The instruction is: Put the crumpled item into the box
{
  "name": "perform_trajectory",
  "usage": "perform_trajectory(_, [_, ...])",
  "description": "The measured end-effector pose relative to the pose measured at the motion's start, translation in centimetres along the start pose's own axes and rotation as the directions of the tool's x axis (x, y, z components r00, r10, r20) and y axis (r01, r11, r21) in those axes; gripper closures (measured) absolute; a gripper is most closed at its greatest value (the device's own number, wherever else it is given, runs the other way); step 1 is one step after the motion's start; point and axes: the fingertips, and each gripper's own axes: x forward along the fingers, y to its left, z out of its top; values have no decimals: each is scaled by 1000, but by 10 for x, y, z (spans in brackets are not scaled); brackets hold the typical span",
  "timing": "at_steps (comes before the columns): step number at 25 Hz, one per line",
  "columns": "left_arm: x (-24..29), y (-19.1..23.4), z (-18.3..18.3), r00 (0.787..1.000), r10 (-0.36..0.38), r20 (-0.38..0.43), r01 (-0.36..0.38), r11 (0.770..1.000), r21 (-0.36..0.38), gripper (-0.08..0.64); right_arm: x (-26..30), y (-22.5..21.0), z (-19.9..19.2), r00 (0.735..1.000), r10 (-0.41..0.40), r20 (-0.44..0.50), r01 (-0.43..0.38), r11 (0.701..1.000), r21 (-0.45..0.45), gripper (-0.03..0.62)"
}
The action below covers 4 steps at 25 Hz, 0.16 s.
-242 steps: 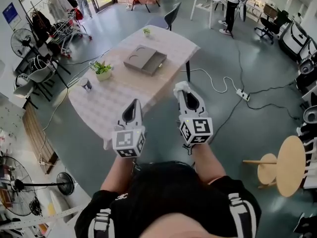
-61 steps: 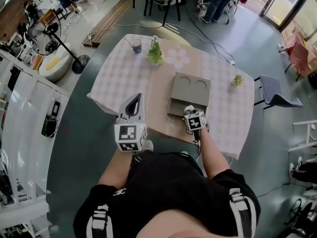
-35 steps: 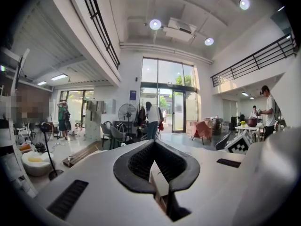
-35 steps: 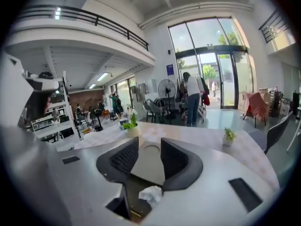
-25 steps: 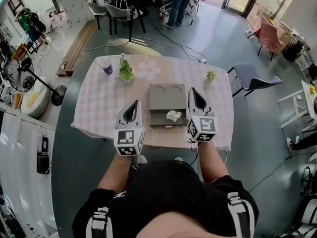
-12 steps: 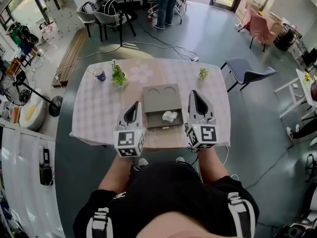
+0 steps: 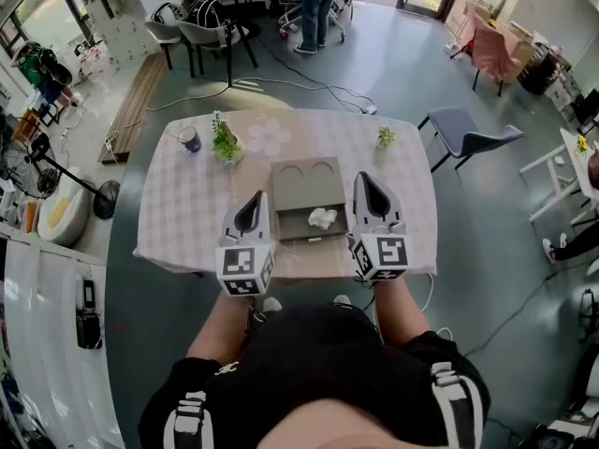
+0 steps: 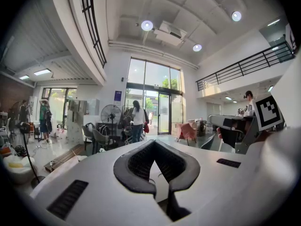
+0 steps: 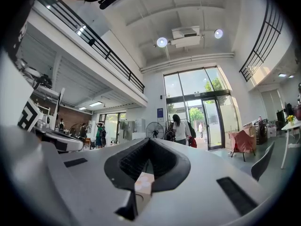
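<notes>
**Head view.** Checked-cloth surface (image 7: 187, 213) below. A grey box (image 7: 304, 185) sits mid-surface, with its pull-out tray open toward the person. The crumpled white item (image 7: 323, 218) lies inside that tray, clear of both grippers. A mug (image 7: 189, 139) and a potted plant (image 7: 225, 143) stand at the far left, and a smaller plant (image 7: 386, 137) at the far right. The left gripper (image 7: 257, 200) and right gripper (image 7: 363, 183) are held up on the near side of the box, one toward each side of the tray, neither touching anything.

**Left gripper view.** The left gripper (image 8: 162, 188) has its jaws brought together with nothing between the pads. It looks out across the room rather than down at the box, which this view does not show.

**Right gripper view.** The right gripper (image 9: 134, 192) is fully closed and empty. Only a sliver of the patterned cloth shows through the loop of the jaws.

**Reading.** The placing looks done, since the item is in the box and both grippers are free. If the tray is meant to be slid home, these points should help:
- Keep the jaws closed and use the tip as a blunt pusher.
- Meet the tray front at its middle so it runs straight and does not skew.
- Steady the box body with the other gripper so the box doesn't slide on the cloth.
- Check first that the item sits below the tray edge, or it may snag under the lid.
</notes>
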Motion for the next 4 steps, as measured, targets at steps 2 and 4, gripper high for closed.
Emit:
perform_trajectory(2, [0, 0, 0, 1000, 1, 0, -1, 1000, -1, 557, 1, 0, -1, 1000, 2, -3, -2, 1000, 1, 591])
perform_trajectory(4, [0, 0, 0, 1000, 1, 0, -1, 1000, -1, 557, 1, 1, -3, 1000, 5, -8, -5, 1000, 2, 591])
